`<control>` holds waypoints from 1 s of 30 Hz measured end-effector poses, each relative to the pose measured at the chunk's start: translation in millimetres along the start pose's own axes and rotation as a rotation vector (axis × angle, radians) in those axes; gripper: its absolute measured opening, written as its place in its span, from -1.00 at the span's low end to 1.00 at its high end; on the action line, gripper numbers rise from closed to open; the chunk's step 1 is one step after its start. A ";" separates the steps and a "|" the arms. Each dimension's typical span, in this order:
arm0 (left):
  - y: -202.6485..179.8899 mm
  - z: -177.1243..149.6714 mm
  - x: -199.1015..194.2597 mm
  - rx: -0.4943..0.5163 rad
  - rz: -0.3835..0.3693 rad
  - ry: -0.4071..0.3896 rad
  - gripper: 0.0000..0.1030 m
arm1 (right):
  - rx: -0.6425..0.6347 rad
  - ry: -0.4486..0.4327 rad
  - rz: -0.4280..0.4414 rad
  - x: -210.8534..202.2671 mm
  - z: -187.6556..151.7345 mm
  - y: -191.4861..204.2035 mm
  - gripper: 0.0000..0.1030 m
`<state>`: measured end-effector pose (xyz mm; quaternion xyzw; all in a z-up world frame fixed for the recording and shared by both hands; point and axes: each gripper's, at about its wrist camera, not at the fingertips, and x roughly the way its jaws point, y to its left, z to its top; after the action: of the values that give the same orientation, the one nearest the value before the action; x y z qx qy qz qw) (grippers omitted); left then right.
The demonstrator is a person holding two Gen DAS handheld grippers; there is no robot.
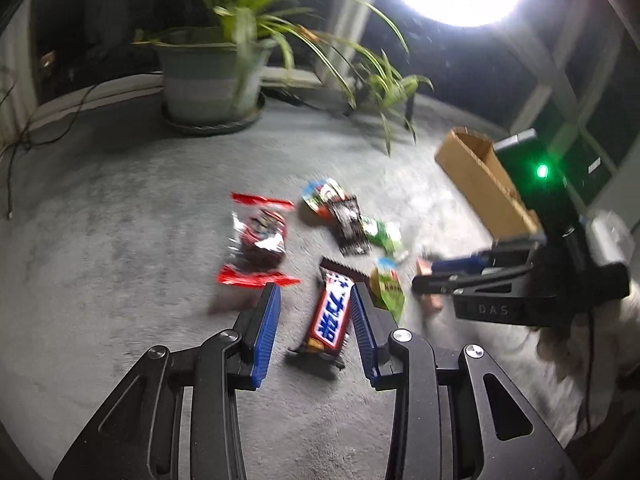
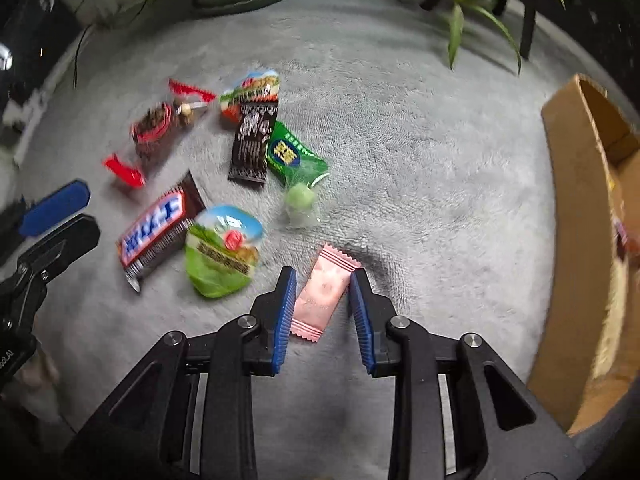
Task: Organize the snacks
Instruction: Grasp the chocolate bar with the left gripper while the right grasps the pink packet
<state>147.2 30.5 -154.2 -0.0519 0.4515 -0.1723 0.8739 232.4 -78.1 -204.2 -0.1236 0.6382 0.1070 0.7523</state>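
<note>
Chocolate bar (image 1: 330, 314) is being straddled, ungripped, by the left gripper (image 1: 316, 300), jaws narrowly parted. Pink wrapper (image 2: 324, 296), right of it, is being bracketed by the right gripper (image 2: 323, 284), pads not yet pressing. Cardboard box (image 2: 580, 240) far right.

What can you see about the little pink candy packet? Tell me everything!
The pink candy packet is a small flat pillow-shaped wrapper, pale pink and slightly shiny like plastic film, with zigzag-cut ends. It looks sealed and unopened. It lies flat on the fuzzy grey cloth, turned at a slant, apart from the other snacks. The right gripper points down over it with a blue pad on each side; one pad seems to reach its edge, the other shows a small gap. Any printing on it is too blurry to read.
</note>
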 end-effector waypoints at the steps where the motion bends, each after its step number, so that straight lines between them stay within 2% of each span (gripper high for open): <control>1: -3.1 -1.1 3.6 0.015 -0.001 0.012 -0.33 | 0.001 -0.001 0.000 -0.3 -0.5 -0.9 -0.46; 3: -7.1 -2.5 9.5 0.044 0.004 0.029 -0.33 | 0.008 -0.006 0.002 -2.8 -5.4 -4.6 -0.46; 8: -12.9 -3.7 27.0 0.105 0.024 0.082 -0.33 | 0.052 -0.010 0.079 -3.7 -15.1 -22.9 -0.41; 13: -18.0 -1.8 41.3 0.147 0.045 0.102 -0.28 | 0.035 -0.005 0.078 -3.2 -8.9 -20.4 -0.41; 15: -18.8 -0.9 43.8 0.150 0.044 0.105 -0.28 | 0.017 -0.003 0.080 -1.5 -8.1 -16.1 -0.41; 17: -19.9 -1.9 47.6 0.149 0.038 0.109 -0.28 | -0.027 -0.005 0.048 -4.0 -11.2 3.1 -0.42; 19: -18.2 -2.7 51.1 0.135 0.027 0.110 -0.28 | -0.061 -0.004 0.022 -2.3 -11.2 4.0 -0.44; 21: -16.9 -4.3 52.8 0.122 0.012 0.110 -0.37 | -0.083 -0.005 0.004 -3.7 -13.5 9.2 -0.61; 22: -17.5 -5.1 53.5 0.120 0.011 0.108 -0.49 | -0.082 -0.006 0.010 -4.2 -14.0 9.3 -0.61; 30: -11.3 -11.3 46.7 0.072 -0.005 0.092 -0.50 | -0.017 -0.034 0.089 -2.0 -16.6 -8.2 -0.63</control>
<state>160.1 4.5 -194.1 -0.0134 0.4846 -0.1929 0.8531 219.3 -91.2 -204.5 -0.0998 0.6293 0.1477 0.7564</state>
